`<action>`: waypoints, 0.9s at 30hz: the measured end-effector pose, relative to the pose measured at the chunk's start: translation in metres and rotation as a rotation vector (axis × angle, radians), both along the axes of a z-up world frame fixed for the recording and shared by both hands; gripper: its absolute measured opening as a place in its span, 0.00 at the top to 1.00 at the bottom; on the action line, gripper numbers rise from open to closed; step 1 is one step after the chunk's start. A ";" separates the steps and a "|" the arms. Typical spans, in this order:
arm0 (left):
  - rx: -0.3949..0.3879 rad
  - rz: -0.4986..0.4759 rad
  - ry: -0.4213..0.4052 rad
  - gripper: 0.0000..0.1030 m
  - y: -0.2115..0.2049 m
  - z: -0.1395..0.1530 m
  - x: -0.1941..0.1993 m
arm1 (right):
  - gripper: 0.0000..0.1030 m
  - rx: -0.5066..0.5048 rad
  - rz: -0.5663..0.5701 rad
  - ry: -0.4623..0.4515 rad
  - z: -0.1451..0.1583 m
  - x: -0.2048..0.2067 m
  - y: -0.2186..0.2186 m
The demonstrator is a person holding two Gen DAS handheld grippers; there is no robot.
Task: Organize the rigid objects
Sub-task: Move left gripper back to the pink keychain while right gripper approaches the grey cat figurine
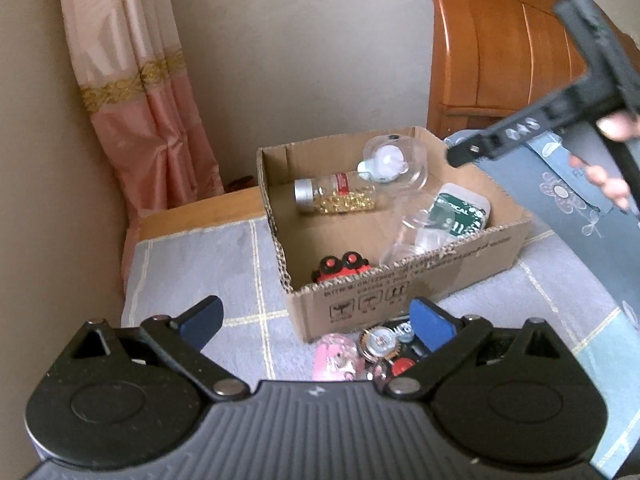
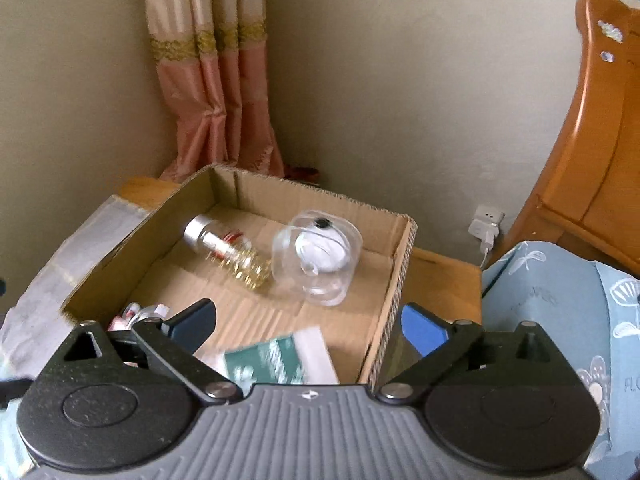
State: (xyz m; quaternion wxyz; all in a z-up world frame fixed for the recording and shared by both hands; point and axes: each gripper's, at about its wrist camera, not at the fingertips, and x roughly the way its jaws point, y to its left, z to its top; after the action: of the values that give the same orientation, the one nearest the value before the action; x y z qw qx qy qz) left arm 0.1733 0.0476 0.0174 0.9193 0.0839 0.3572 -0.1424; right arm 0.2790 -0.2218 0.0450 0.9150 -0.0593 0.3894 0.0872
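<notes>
An open cardboard box (image 1: 460,258) sits on a checked cloth. Inside lie a glass bottle of yellow capsules (image 1: 336,196), a clear round container with a white thing inside (image 1: 394,162), a green-and-white box (image 1: 460,212) and a red-and-black toy (image 1: 340,268). My left gripper (image 1: 316,320) is open and empty, low in front of the box, above small items on the cloth: a pink toy (image 1: 336,358) and a round metal piece (image 1: 380,346). My right gripper (image 2: 308,324) is open and empty over the box's (image 2: 400,276) near right corner, above the green-and-white box (image 2: 280,360). The bottle (image 2: 228,248) and clear container (image 2: 320,256) lie beyond.
A pink curtain (image 1: 136,92) hangs in the corner behind the box. A wooden headboard (image 1: 500,48) stands at the right, with a blue flowered pillow (image 1: 568,196) below it. A wall socket with a plug (image 2: 486,226) is beside the headboard.
</notes>
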 end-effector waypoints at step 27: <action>-0.036 0.162 0.068 0.04 0.014 -0.035 -0.058 | 0.00 0.163 0.097 0.062 -0.062 -0.137 0.066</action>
State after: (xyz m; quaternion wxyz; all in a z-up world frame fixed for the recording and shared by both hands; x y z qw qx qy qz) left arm 0.1156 0.0615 -0.0174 0.9164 0.0332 0.3914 -0.0766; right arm 0.1422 -0.1557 -0.0167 0.8991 -0.0009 0.4058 0.1644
